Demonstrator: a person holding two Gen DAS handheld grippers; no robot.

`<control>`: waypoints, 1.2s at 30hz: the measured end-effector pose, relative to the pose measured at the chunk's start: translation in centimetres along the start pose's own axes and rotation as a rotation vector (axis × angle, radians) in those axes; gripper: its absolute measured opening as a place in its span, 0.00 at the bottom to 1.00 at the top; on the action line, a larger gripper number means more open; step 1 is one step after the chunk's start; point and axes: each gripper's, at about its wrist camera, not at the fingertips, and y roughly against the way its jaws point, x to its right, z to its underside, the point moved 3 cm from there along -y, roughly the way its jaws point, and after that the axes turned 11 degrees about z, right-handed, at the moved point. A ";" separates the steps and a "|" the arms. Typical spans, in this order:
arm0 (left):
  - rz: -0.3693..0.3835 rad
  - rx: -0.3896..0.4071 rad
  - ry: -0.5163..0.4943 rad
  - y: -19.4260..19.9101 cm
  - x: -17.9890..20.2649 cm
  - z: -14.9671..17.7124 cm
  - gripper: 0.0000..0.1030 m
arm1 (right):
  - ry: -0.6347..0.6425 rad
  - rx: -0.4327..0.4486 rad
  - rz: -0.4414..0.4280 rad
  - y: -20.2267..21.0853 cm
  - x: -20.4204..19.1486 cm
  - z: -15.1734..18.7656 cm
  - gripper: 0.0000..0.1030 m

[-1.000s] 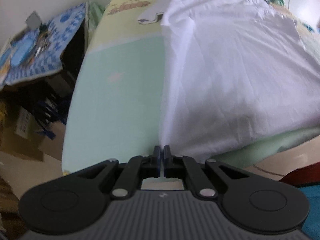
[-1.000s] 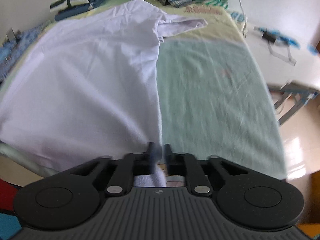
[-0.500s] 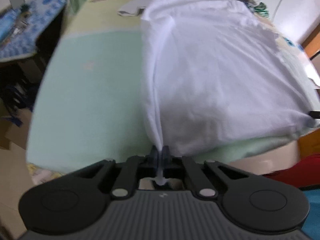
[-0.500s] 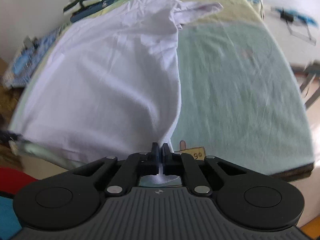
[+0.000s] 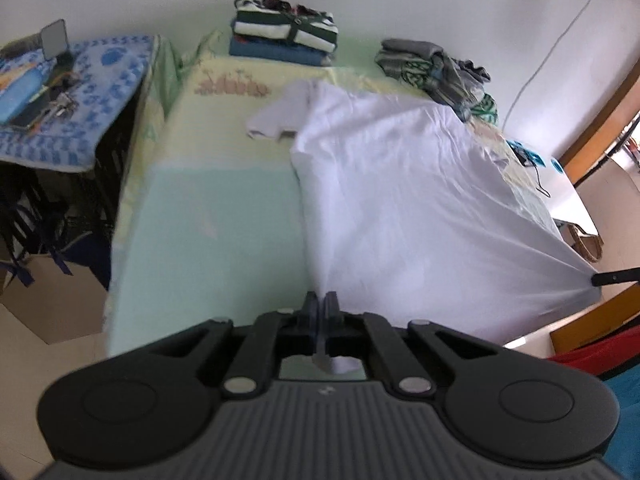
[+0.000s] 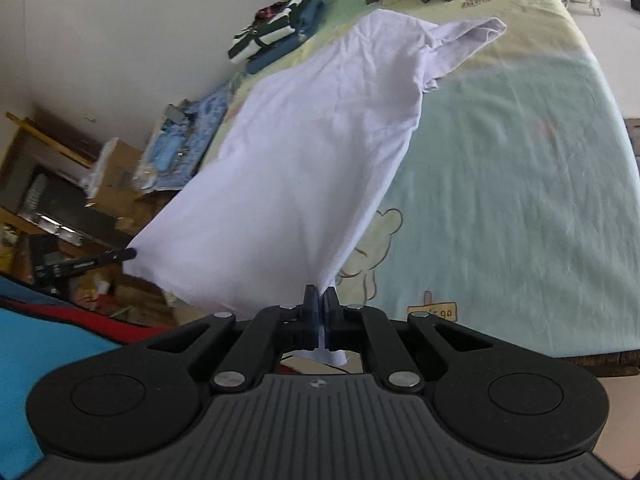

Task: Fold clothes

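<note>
Cloth first: a white T-shirt is stretched taut above the bed, its hem lifted while the shoulder end and one short sleeve lie on the pale green and yellow sheet. The left gripper is clamped tight on one hem corner, fabric poking out behind its jaws; the right gripper pinches the opposite hem corner in the same way.

In the left wrist view the far corner of the hem ends at a dark gripper tip at the frame's right edge, mostly cut off. The sheet under the shirt is hidden. A folded stack of striped and blue clothes sits at the head of the bed, beside a loose pile of grey and green garments. The blue patterned side table is blurred, and the items on it are hard to identify.

Compared with half a second ago, the hem has risen higher off the mattress and both cameras now look further along the bed.

Printed on the sheet near the right gripper is a small sign with lettering ending in "go", next to a cartoon bear; the pink print near the pillow end is too blurred to read.
</note>
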 end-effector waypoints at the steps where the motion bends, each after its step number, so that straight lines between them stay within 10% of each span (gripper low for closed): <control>1: -0.014 -0.023 -0.006 -0.7 -0.2 0.1 0.00 | 0.007 -0.007 0.030 -0.4 0.3 0.0 0.03; 7: -0.047 -0.207 -0.015 -5.1 -0.9 3.8 0.00 | 0.042 -0.052 0.183 -2.7 1.2 0.6 0.03; 16: -0.193 -0.244 -0.058 -4.0 -3.5 3.5 0.12 | 0.068 -0.106 0.320 -4.5 1.4 2.2 0.17; 23: -0.248 -0.105 -0.126 -3.8 -3.6 -2.2 0.09 | 0.150 0.149 0.393 -3.5 -1.6 -2.7 0.34; 27: -0.170 -0.026 -0.199 -9.2 -0.1 -5.9 0.32 | 0.238 0.247 0.424 -8.1 -3.8 -6.2 0.36; 36: -0.192 -0.011 -0.241 -20.6 2.5 -9.3 0.32 | 0.228 0.326 0.495 -16.1 -4.5 -11.8 0.36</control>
